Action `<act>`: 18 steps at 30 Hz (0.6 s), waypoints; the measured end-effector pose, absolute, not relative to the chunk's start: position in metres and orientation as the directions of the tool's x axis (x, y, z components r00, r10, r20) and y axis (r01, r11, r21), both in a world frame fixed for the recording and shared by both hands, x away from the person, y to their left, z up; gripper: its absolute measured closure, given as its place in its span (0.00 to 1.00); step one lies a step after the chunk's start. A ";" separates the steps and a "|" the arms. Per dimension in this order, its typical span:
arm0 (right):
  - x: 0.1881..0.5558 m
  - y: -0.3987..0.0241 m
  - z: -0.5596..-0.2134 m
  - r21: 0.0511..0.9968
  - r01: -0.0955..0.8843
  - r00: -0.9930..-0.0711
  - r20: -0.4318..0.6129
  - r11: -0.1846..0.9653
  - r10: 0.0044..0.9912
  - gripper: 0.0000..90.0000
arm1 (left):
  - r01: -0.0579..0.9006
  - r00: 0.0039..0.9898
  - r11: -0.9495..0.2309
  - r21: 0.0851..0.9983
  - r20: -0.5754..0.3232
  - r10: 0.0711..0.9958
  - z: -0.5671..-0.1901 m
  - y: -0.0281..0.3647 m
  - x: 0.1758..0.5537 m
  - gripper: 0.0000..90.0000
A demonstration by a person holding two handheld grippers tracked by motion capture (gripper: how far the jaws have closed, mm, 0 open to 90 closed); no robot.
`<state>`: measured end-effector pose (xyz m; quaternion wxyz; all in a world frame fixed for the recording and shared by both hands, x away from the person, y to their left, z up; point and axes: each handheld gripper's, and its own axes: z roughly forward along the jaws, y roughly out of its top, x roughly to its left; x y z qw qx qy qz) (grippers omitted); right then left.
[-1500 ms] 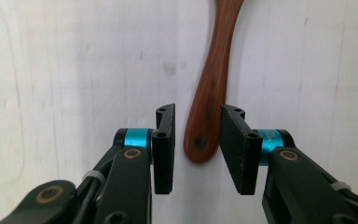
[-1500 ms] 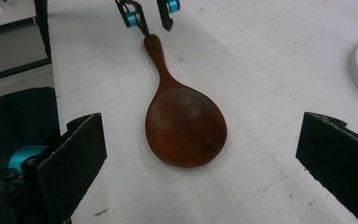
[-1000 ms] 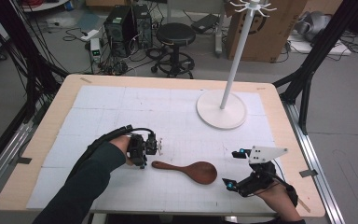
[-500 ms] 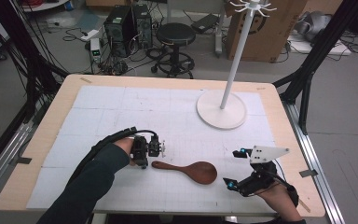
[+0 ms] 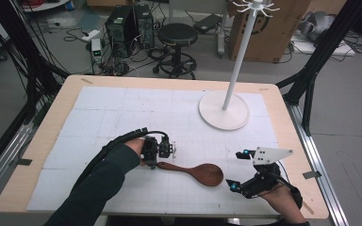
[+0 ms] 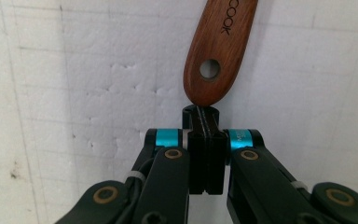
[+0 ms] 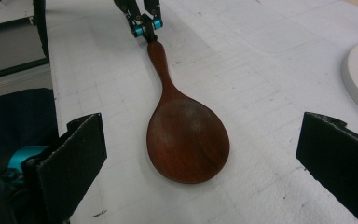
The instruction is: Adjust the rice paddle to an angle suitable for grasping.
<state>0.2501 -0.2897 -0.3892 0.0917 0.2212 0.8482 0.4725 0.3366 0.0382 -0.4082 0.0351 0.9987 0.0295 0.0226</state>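
Nearest the person's edge of the white tabletop [image 5: 122, 108], the right gripper [image 5: 238, 170] hovers with fingers spread wide just beside the wooden spoon's [image 5: 202, 172] bowl, while the left gripper [image 6: 204, 112], fingers pressed together with nothing between them, touches the handle's tip, the white stand [image 5: 224, 110] farther back.

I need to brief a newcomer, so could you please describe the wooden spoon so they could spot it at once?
On the white gridded mat covering the table, look near the front edge, between the two hand-held grippers. The dark reddish-brown wooden spoon lies flat there, the only wooden utensil, with a round bowl and a hole in its handle end.
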 end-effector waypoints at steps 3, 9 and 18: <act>0.250 -0.290 -0.389 0.841 0.293 -0.885 0.058 0.456 0.462 0.00 | 0.062 0.997 -0.996 0.068 0.048 0.066 -0.409 0.034 0.339 1.00; 0.250 -0.291 -0.389 0.843 0.290 -0.884 0.055 0.454 0.463 0.00 | 0.066 0.997 -0.994 0.082 0.041 0.070 -0.409 0.027 0.343 1.00; 0.250 -0.293 -0.389 0.843 0.294 -0.882 0.058 0.450 0.468 0.00 | 0.075 0.996 -0.993 0.090 0.047 0.079 -0.409 0.016 0.352 1.00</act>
